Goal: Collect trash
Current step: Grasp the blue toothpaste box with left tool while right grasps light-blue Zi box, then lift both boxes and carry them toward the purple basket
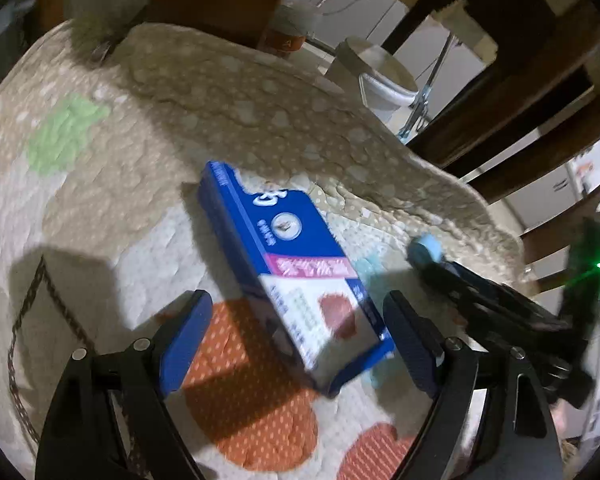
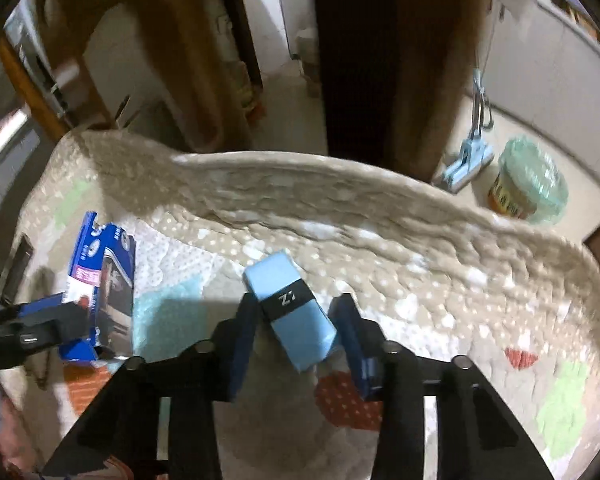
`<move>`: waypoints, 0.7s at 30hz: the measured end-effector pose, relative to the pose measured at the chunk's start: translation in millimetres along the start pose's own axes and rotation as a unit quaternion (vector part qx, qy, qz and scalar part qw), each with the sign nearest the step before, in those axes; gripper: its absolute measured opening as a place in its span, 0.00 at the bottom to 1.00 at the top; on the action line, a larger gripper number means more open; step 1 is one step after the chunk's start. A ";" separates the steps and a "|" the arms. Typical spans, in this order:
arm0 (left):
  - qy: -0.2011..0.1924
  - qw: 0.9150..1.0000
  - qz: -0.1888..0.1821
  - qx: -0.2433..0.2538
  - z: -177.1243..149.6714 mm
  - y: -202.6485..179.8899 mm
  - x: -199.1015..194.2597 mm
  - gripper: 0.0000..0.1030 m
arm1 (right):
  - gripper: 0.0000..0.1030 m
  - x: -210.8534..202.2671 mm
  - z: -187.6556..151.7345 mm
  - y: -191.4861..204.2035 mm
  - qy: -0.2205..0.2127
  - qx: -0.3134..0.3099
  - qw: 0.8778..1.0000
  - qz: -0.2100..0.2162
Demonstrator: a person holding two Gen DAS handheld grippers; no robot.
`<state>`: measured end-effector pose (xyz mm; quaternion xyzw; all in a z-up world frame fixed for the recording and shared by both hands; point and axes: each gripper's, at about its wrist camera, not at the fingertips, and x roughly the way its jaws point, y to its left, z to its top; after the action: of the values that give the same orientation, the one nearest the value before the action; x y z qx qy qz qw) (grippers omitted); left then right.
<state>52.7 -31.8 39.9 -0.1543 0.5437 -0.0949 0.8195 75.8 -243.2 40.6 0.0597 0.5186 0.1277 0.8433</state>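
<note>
Blue carton [image 1: 296, 276]: lying flat on quilt [image 1: 148, 128], long axis running forward-left between the wide-spread left gripper [image 1: 300, 344]; right gripper [image 2: 296, 332] is clasping light-blue box [image 2: 290, 312].

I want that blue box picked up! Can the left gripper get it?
Probably yes. The blue carton lies flat on the quilt between the open fingers of the left gripper, with nothing covering it.

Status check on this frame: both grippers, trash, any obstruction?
Left gripper open, straddling blue carton on quilt. Right gripper around light blue box, grip unconfirmed. Nothing blocking.
</note>
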 end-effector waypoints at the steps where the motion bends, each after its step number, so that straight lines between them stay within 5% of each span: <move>1: -0.001 1.000 0.010 0.007 1.7 -4.1 3.3 0.83 | 0.39 -2.8 -1.9 -4.8 0.002 0.009 1.000 0.005; 9: -0.002 0.996 0.071 0.062 4.9 -24.3 19.9 0.83 | 0.39 -16.7 -20.3 -20.8 0.001 0.037 0.999 0.024; 12: -0.009 0.994 0.079 0.080 0.3 -29.6 17.7 0.69 | 0.39 -22.2 -27.1 -23.6 -0.001 0.040 0.999 0.023; 14: -0.015 0.993 0.075 0.092 -4.9 -31.4 12.5 0.47 | 0.38 -25.3 -31.8 -24.9 -0.002 0.042 0.999 0.021; 21: -0.024 0.990 0.068 0.118 -26.3 -34.1 -4.5 0.45 | 0.38 -41.3 -54.7 -28.0 -0.004 0.063 0.998 0.015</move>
<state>27.1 -66.1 46.4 -0.0216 0.5178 -0.0987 0.8495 13.7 -283.3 44.7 0.1212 0.5210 0.1065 0.8382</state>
